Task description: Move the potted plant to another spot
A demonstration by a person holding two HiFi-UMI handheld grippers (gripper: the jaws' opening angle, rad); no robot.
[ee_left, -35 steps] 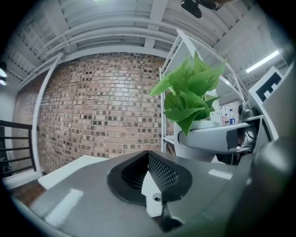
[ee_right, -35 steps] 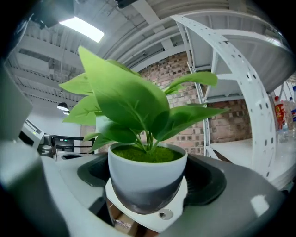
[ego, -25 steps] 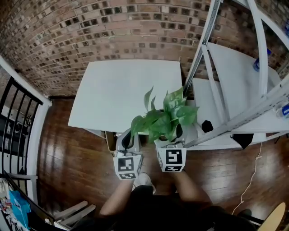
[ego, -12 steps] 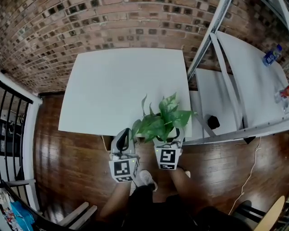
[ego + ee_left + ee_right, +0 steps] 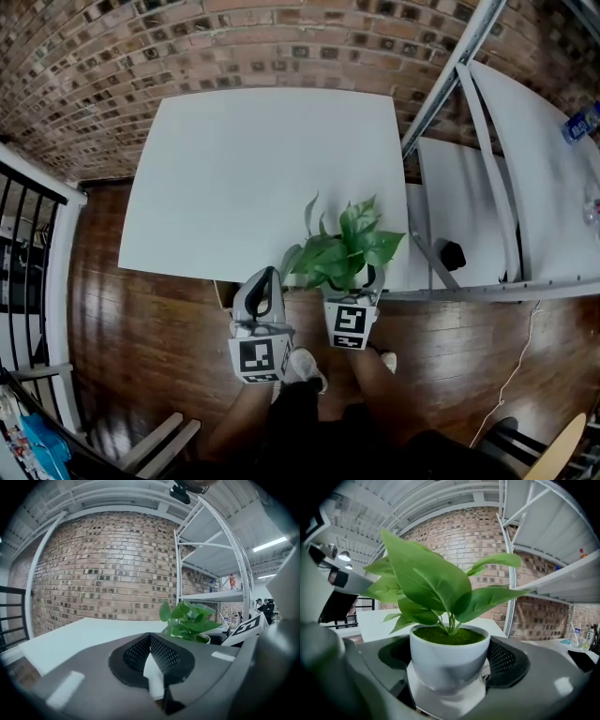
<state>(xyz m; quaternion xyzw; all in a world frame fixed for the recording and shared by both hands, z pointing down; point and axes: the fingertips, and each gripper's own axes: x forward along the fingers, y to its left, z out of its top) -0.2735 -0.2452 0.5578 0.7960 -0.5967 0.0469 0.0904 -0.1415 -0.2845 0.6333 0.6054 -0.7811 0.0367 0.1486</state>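
**Head view:** The potted plant (image 5: 345, 251), carried higher a second ago, is now low over the near right corner of the white table (image 5: 244, 169). The right gripper (image 5: 354, 281) is beneath its leaves and the left gripper (image 5: 266, 277) is just beside it.

**Left gripper view:** The jaws meet tip to tip, with nothing between them.

**Right gripper view:** The jaws stand wide, clamped on the white pot (image 5: 449, 660). Leaves block much of the brick wall (image 5: 464, 531), and a shelf rack (image 5: 508, 573) stands to the right.
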